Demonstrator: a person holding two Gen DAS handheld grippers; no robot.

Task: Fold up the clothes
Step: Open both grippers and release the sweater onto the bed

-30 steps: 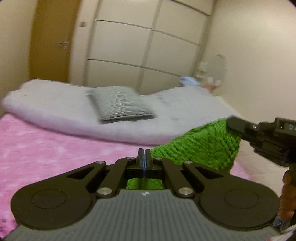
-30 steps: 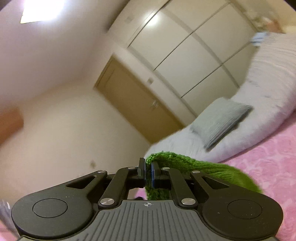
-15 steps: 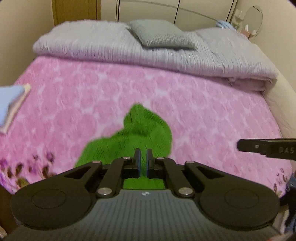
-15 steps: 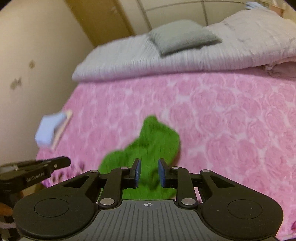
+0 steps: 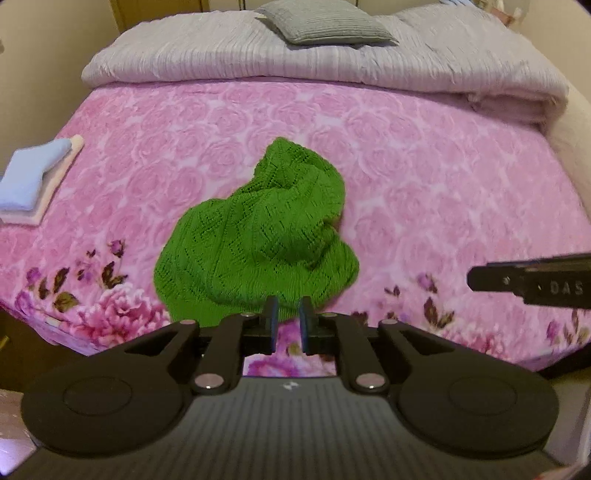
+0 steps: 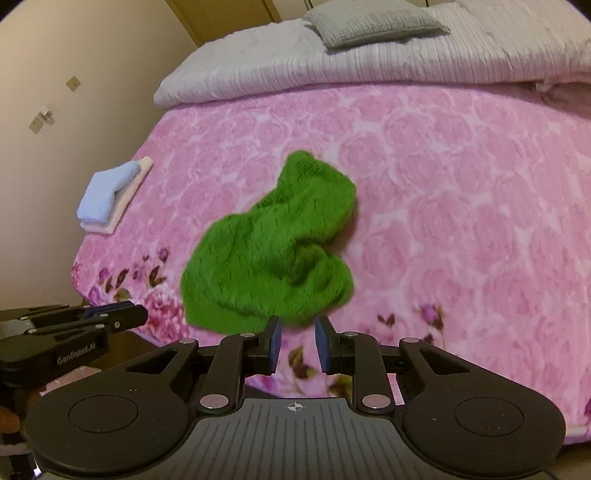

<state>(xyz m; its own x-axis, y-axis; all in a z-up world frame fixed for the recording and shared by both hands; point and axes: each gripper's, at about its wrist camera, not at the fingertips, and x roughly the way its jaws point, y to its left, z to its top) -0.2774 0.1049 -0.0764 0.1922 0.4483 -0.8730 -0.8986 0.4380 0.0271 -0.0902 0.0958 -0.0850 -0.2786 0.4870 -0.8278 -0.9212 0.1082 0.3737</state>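
A green knitted garment (image 5: 258, 240) lies crumpled in a heap on the pink rose-patterned bed cover (image 5: 424, 177), near the bed's front edge; it also shows in the right wrist view (image 6: 273, 251). My left gripper (image 5: 287, 325) is open and empty, just in front of the heap's near edge. My right gripper (image 6: 297, 345) is open and empty, also just short of the heap. Each gripper shows from the side in the other's view: the right one (image 5: 532, 284) and the left one (image 6: 74, 325).
A folded light blue garment on a cream one (image 5: 33, 177) lies at the bed's left edge, also in the right wrist view (image 6: 110, 192). A grey duvet (image 5: 332, 59) with a grey pillow (image 5: 325, 22) lies across the bed's far end. A wall stands to the left.
Both grippers held the green garment up a second ago, then let it go; it now lies heaped on the bed. Both grippers have opened and pulled back toward the bed's front edge.
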